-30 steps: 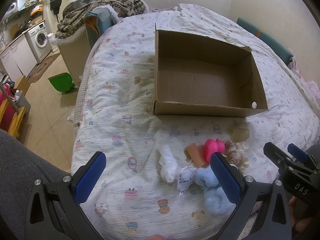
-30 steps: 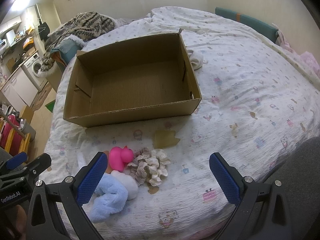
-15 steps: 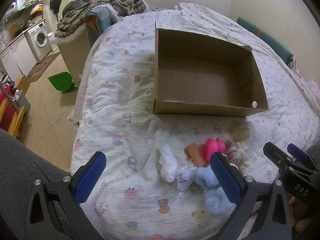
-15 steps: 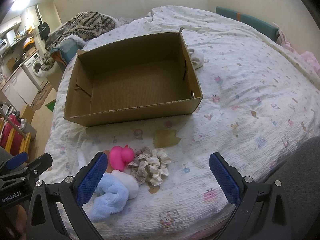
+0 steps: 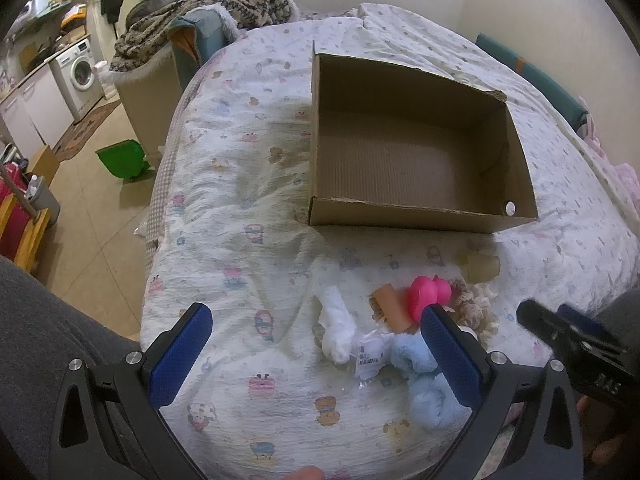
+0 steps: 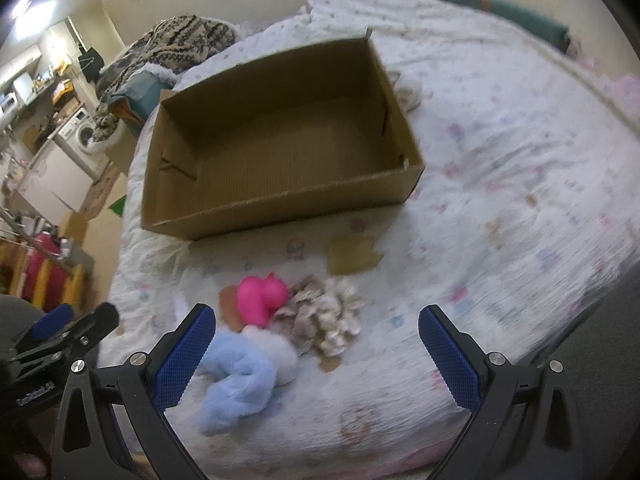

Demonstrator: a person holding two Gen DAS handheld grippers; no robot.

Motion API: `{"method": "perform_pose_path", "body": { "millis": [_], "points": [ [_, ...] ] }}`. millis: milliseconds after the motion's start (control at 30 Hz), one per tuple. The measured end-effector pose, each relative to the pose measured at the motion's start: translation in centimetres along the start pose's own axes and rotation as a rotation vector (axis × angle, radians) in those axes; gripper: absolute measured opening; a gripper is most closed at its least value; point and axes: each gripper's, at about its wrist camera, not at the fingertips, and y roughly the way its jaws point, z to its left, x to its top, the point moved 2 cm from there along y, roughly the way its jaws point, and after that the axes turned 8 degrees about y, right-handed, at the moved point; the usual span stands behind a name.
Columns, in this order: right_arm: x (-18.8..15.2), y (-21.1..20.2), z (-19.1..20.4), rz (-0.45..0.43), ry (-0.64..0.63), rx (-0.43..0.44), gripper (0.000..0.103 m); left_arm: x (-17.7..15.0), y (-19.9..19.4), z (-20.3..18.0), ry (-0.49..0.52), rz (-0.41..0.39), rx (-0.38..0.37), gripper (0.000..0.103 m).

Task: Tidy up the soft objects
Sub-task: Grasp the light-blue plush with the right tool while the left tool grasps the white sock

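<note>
An empty open cardboard box (image 5: 416, 216) (image 6: 280, 208) sits on the bed. In front of it lies a cluster of soft things: a pink toy duck (image 5: 426, 292) (image 6: 262, 298), a lace scrunchie (image 6: 332, 316), a light blue fluffy item (image 5: 424, 384) (image 6: 236, 376), a rolled white cloth (image 5: 336, 328), an orange-brown piece (image 5: 392, 308), a small packet (image 5: 370, 354) and a tan patch (image 6: 352, 256). My left gripper (image 5: 316, 360) is open above the near bed edge, left of the cluster. My right gripper (image 6: 316, 356) is open over the cluster.
The bed carries a white patterned quilt (image 5: 248, 208). A knitted blanket (image 5: 200, 12) is piled beyond the bed's far left corner. A green bin (image 5: 124, 158) and a washing machine (image 5: 80, 74) stand on the floor at left. A white cloth (image 6: 408, 94) lies behind the box.
My right gripper has moved forward and slightly right toward the cluster; its view is blurred. My left gripper has barely moved.
</note>
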Motion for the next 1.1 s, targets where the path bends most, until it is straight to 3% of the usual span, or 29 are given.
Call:
{"method": "perform_pose_path", "body": {
  "millis": [167, 300, 367, 400, 500, 567, 700, 733, 933, 1100],
  "points": [
    [-1.3, 3.2, -1.0, 0.267, 0.168, 0.162, 0.103, 0.3, 0.3, 1.4, -0.06, 0.023, -0.02, 0.103],
    [-3.4, 6.2, -0.6, 0.425, 0.268, 0.194, 0.103, 0.5, 0.5, 2.2, -0.099, 0.036, -0.018, 0.103],
    [-3.9, 7.2, 0.2, 0.456, 0.264, 0.205, 0.098, 0.5, 0.6, 2.4, -0.109, 0.041, -0.019, 0.103],
    [-4.0, 7.5, 0.7, 0.457, 0.264, 0.202, 0.096, 0.5, 0.6, 2.5, -0.113, 0.044, -0.019, 0.103],
    [-3.9, 8.5, 1.4, 0.465, 0.277, 0.185, 0.074, 0.5, 0.7, 2.6, -0.119, 0.049, -0.022, 0.103],
    [-3.8, 8.9, 1.3, 0.472, 0.272, 0.169, 0.047, 0.5, 0.8, 2.7, -0.12, 0.049, -0.023, 0.103],
    [-3.3, 8.3, 0.6, 0.463, 0.255, 0.189, 0.027, 0.5, 0.9, 2.7, -0.123, 0.052, -0.035, 0.103],
    [-3.0, 7.8, 0.4, 0.461, 0.252, 0.207, 0.014, 0.5, 0.9, 2.7, -0.123, 0.053, -0.038, 0.103],
    [0.4, 3.2, 0.6, 0.327, 0.165, 0.327, 0.013, 0.7, 1.3, 3.0, -0.137, 0.067, -0.052, 0.103],
    [3.7, 0.5, -0.3, 0.201, 0.114, 0.357, 0.013, 0.9, 2.1, 4.0, -0.181, 0.101, -0.073, 0.101]
  ]
}}
